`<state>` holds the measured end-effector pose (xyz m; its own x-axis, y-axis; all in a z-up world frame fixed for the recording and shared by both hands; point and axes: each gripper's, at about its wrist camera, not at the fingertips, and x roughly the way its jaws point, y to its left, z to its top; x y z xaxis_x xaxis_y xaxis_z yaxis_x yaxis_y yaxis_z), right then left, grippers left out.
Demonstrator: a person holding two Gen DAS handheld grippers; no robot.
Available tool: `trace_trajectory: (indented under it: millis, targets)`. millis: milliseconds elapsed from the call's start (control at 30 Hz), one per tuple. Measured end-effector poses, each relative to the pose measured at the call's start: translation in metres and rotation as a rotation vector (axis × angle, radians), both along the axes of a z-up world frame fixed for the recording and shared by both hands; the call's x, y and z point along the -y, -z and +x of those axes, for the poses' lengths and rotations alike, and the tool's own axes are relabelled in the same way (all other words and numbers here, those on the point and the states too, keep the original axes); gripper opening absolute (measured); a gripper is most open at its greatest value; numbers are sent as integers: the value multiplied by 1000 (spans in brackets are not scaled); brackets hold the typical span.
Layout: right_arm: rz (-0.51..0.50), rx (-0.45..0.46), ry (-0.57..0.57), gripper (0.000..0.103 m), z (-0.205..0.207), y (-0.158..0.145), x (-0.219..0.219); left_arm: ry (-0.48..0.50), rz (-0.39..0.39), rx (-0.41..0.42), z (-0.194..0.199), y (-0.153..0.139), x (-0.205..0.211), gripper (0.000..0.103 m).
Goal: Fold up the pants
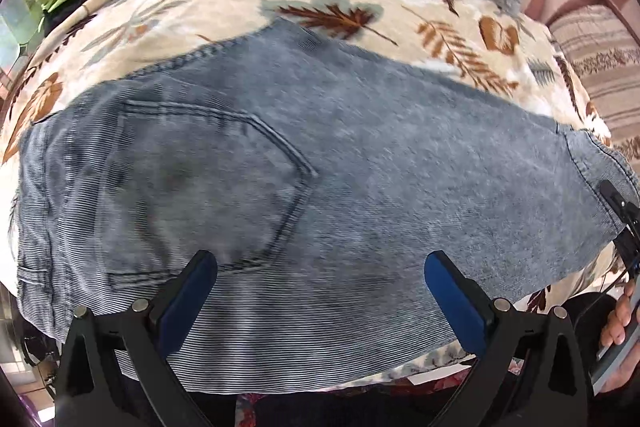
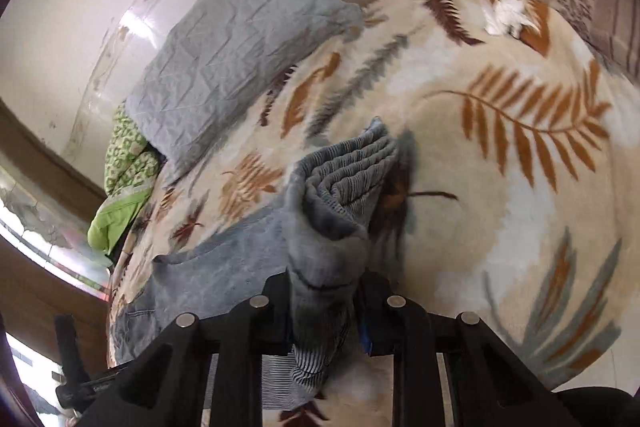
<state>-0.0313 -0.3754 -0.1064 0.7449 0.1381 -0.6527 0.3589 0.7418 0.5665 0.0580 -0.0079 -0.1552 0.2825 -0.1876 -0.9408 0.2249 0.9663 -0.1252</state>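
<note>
two tongs work jeans (image 1: pixel 320 155) spread on a bed (image 1: pixel 360 7): left tongs (image 1: pixel 320 291) gape empty above the seat, right tongs (image 2: pixel 324 311) pinch a bunched leg end; soft, heavy denim, best gripped at hems.

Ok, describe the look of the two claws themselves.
Both are black plastic linkages with round silver pins at the joints. The left claw has blue pads on its angled fingers. The right claw shows a sliver of blue pad too.
</note>
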Motion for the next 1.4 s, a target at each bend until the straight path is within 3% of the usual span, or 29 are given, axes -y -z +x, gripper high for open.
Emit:
trace_trajectory:
  millis: [333, 600, 667, 733, 800, 833, 867, 933, 1067, 1200, 1267, 1400]
  targets:
    - [-108, 9, -226, 24, 41, -28, -105, -108, -41, 65, 12, -28, -65, 103]
    - [-52, -52, -442, 24, 59, 0, -198, -155, -67, 58, 16, -23, -92, 103]
    - [-38, -121, -520, 28, 66, 16, -220, -165, -70, 45, 17, -19, -94, 103]
    - [-109, -188, -539, 28, 68, 29, -233, -164, -74, 33, 17, -16, -91, 103]
    - [-126, -154, -553, 32, 63, 27, -234, -146, -72, 37, 16, -17, -84, 103]
    - [-119, -152, -565, 40, 61, 25, -232, -137, -69, 40, 17, -18, -80, 103]
    - [-100, -157, -585, 56, 59, 23, -229, -123, -66, 48, 18, -19, -74, 103]
    - [-35, -136, -632, 64, 52, 20, -220, -95, -59, 65, 21, -22, -62, 103]
    - [60, -50, -649, 64, 29, 12, -189, -30, -21, 108, 29, -31, -28, 103]
    - [3, -43, -521, 64, 18, 12, -148, 40, 32, 157, 39, -34, 13, 103]
    - [32, -28, -461, 63, 19, 15, -130, 73, 67, 173, 47, -31, 36, 103]
    - [30, -8, -432, 56, 22, 22, -123, 111, 137, 174, 62, -15, 70, 103]
